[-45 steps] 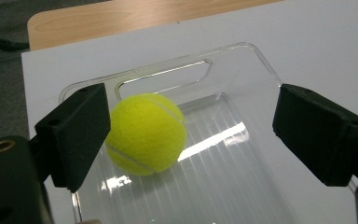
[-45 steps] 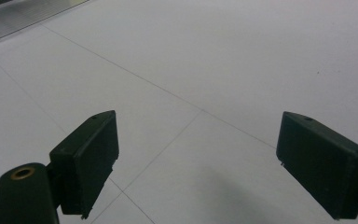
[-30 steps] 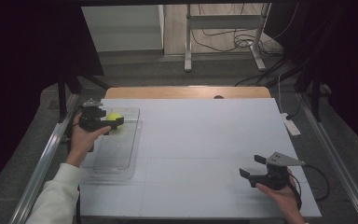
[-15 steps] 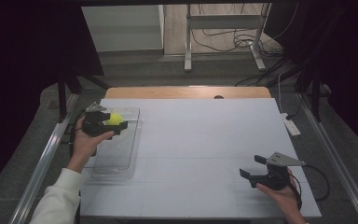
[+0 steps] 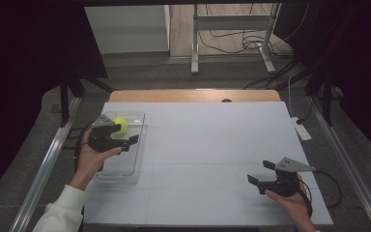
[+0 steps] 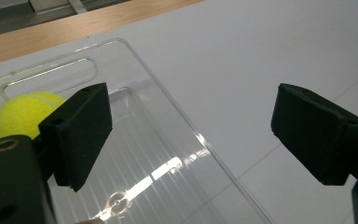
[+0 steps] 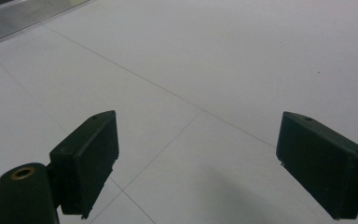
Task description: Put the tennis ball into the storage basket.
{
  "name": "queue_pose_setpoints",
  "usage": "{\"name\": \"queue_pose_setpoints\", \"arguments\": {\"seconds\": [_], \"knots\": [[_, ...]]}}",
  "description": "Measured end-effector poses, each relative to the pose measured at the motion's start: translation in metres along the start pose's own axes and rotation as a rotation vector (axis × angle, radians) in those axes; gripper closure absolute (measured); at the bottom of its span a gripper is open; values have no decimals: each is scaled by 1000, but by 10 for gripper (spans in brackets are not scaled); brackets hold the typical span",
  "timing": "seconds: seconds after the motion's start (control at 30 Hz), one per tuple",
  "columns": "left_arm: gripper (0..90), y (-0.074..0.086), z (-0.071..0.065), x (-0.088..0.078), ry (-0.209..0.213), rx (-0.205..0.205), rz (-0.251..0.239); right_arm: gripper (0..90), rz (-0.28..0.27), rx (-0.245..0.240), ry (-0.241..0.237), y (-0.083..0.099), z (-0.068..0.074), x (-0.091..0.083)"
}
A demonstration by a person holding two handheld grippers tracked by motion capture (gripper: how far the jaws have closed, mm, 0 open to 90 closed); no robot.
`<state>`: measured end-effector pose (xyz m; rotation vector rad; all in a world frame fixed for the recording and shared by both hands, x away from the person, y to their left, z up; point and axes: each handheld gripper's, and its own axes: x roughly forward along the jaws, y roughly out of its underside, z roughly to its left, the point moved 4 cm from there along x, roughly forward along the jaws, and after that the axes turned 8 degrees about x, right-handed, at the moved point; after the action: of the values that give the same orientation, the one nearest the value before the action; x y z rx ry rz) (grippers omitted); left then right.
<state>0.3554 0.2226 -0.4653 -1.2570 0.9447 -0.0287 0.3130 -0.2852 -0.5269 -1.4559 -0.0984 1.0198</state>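
Observation:
A yellow tennis ball [image 5: 121,124] lies at the far end of a clear plastic tray [image 5: 118,166] on the left of the white table. My left gripper [image 5: 127,133] hovers over the tray just nearer than the ball, open, with nothing between its jaws. In the left gripper view the ball [image 6: 18,114] sits outside the left jaw, and the gripper [image 6: 191,126] spans the tray's rim [image 6: 177,116]. My right gripper [image 5: 261,172] rests open at the table's near right. The right gripper view shows it [image 7: 196,158] above bare white tabletop [image 7: 205,70].
A white power strip [image 5: 302,129] lies at the table's right edge. A wooden strip [image 5: 193,95] runs along the far edge. Metal rails [image 5: 46,164] flank both sides. Stand legs and cables [image 5: 232,34] are on the floor beyond.
My left gripper has drawn back toward the person, away from the ball, which stays at the tray's far end. The right gripper has not moved.

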Motion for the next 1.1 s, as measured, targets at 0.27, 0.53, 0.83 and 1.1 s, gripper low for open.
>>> {"name": "queue_pose_setpoints", "arguments": {"seconds": [0.27, 0.53, 0.83, 1.1], "knots": [[130, 5, -14, -1, 42, 4, -17, 127, 4, 0, 7, 0, 0, 0], [131, 11, -28, -6, 67, 5, -48, 127, 3, -2, 5, 0, 1, -1], [131, 24, -44, -13, 82, 13, -62, 128, -1, -1, 4, 0, 1, -1], [132, 35, -53, -16, 93, 16, -69, 128, -2, -1, 3, 0, 2, -1]]}}
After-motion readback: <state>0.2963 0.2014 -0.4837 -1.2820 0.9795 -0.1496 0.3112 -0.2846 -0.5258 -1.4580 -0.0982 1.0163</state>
